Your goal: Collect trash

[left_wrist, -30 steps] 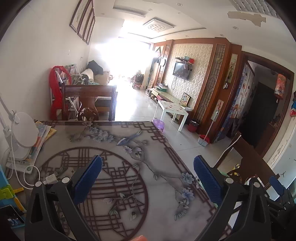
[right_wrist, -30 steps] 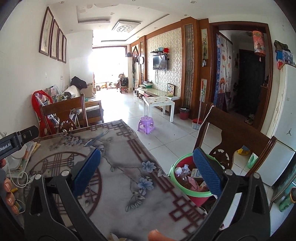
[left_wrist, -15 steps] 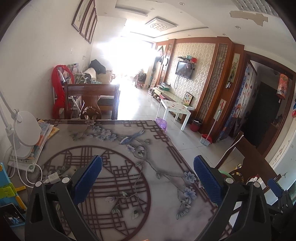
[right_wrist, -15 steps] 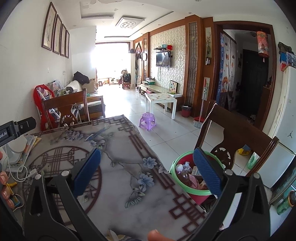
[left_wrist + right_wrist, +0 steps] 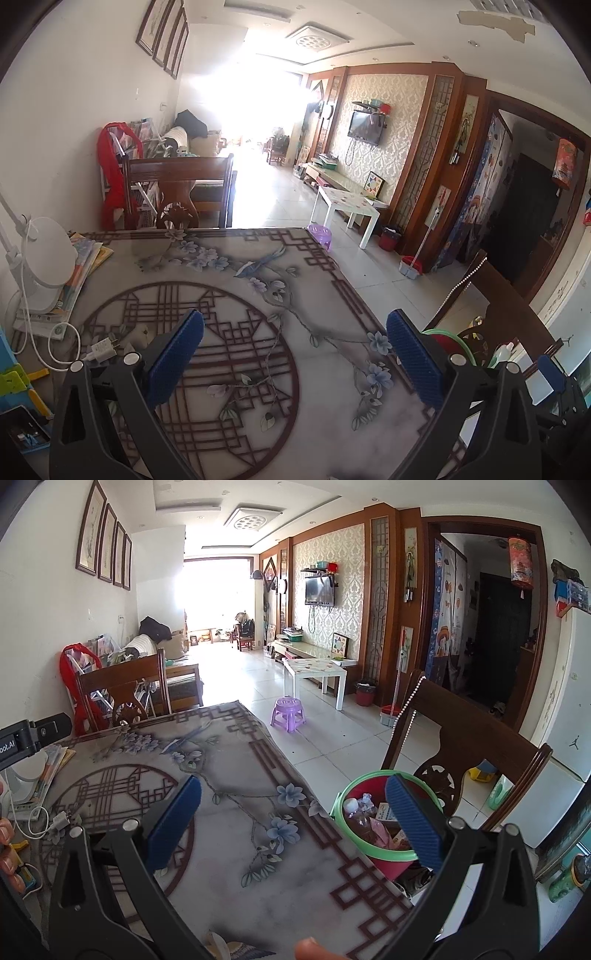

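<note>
Both grippers' ribbed blue fingers (image 5: 177, 354) spread wide, empty, over glossy patterned table (image 5: 258, 295), round green-rimmed bin (image 5: 373, 853)

A: What can't you make out?

B: In the right wrist view the trash bin (image 5: 373, 853) at about four o'clock is partly covered by a blue pad of the right hand-held gripper (image 5: 293, 823); the wrappers inside are too small to name. At six o'clock a fingertip (image 5: 310, 950) and a scrap of paper (image 5: 218, 943) are cut off by the edge.

A: And the left wrist view?

B: The bin's green rim (image 5: 443, 332) barely peeks out at four o'clock, behind the left hand-held gripper (image 5: 295, 354). The window (image 5: 243, 103) at twelve o'clock is blown out white. At eight o'clock a dark tray (image 5: 22, 432) is cropped, contents unclear.
</note>
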Action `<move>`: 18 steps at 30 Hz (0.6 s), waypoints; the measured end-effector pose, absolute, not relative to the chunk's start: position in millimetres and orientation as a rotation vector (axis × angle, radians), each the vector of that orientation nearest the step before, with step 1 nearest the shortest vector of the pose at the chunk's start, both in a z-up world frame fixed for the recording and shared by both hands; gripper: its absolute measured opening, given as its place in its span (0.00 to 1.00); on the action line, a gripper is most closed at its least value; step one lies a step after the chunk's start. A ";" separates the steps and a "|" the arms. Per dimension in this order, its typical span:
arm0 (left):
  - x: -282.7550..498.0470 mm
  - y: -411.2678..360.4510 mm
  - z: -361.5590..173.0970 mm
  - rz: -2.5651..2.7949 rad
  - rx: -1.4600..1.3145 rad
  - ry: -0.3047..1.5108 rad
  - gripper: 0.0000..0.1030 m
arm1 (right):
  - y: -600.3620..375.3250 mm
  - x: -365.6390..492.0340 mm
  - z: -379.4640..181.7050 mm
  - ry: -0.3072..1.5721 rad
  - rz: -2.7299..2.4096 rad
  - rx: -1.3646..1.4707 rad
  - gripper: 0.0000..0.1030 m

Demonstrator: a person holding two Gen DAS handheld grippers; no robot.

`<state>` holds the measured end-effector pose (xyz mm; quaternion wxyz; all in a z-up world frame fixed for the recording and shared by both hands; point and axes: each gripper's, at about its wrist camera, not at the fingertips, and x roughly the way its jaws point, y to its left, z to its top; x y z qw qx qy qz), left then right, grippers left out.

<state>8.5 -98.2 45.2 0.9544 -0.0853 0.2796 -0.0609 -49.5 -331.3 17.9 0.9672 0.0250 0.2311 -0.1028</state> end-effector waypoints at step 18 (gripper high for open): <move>20.1 -93.6 39.6 -0.115 -0.181 0.591 0.92 | -323.1 -33.2 10.8 0.506 -0.177 0.028 0.95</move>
